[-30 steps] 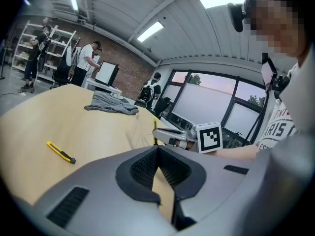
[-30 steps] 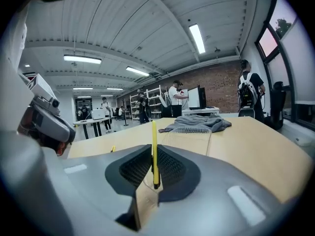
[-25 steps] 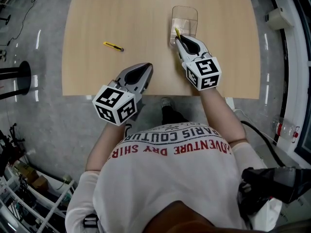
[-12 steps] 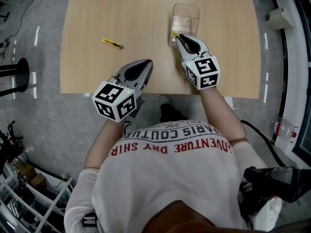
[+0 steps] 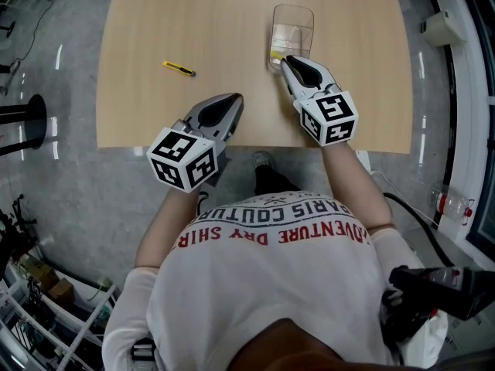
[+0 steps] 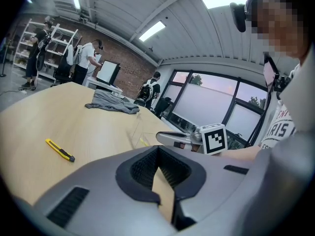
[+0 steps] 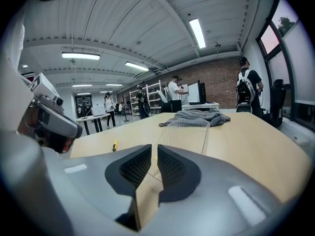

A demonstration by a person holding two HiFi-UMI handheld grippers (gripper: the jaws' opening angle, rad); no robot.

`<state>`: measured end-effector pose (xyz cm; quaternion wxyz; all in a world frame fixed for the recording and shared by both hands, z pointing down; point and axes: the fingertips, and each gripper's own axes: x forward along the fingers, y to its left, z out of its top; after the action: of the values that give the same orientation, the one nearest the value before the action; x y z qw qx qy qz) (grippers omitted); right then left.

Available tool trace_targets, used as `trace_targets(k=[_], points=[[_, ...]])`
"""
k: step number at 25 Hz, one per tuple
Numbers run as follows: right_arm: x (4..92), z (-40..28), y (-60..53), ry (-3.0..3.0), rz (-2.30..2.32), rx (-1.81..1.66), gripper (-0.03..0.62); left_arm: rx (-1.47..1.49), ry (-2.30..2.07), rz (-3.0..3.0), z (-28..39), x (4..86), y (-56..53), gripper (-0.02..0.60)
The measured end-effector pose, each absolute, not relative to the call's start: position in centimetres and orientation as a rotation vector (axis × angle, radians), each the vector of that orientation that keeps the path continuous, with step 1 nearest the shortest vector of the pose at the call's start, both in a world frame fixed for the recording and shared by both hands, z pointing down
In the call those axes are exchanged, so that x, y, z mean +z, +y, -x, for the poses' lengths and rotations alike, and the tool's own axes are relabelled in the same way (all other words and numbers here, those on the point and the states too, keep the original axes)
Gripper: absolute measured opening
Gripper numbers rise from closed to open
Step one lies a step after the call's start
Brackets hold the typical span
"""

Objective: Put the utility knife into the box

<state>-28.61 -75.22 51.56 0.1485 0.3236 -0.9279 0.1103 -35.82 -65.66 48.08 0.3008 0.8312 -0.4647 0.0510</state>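
A clear plastic box [image 5: 292,29] stands on the far middle of the wooden table [image 5: 232,22]. My right gripper [image 5: 285,59] is at the box's near left corner, shut on a yellow utility knife [image 5: 274,54] that sticks out of its tips. In the left gripper view that knife [image 6: 142,141] shows at the foot of the box [image 6: 138,129]. A second yellow utility knife [image 5: 179,69] lies loose on the table to the left. My left gripper [image 5: 230,100] hovers over the near table edge, shut and holding nothing.
A grey cloth [image 6: 111,102] lies at the table's far edge, also visible behind the box [image 7: 182,134] in the right gripper view. The loose knife [image 6: 60,150] lies on bare wood. People stand at desks and shelves in the background [image 7: 174,95].
My right gripper has rolled a little, and the held knife's tip has swung left and lower at the box's near corner. The left gripper has barely shifted.
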Motion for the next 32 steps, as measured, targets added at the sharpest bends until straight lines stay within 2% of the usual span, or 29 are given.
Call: trace_targets(k=[5, 8, 15, 23, 32], points=[[47.0, 29.2, -70.7, -2.801, -0.749, 0.393, 0.032, 0.108, -1.228, -2.244, 34.9, 46.0, -64.4, 0.002], [43.9, 28.7, -66.5, -2.835, -0.674, 0.432, 0.002, 0.086, -1.206, -2.291, 34.0, 43.7, -62.2, 0.002], [38.6, 26.4, -53.5, -2.858, -0.624, 0.426, 0.002, 0.064, -1.175, -2.427, 32.0, 38.1, -51.7, 0.002], [35.7, 21.1, -36.8, -2.852, -0.694, 0.457, 0.002, 0.038, -1.104, -2.500, 27.8, 34.4, -36.2, 0.002], [34.4, 13.1, -25.8, -2.887, -0.706, 0.474, 0.002, 0.076, -1.112, -2.527, 20.4, 33.7, -25.0, 0.002]])
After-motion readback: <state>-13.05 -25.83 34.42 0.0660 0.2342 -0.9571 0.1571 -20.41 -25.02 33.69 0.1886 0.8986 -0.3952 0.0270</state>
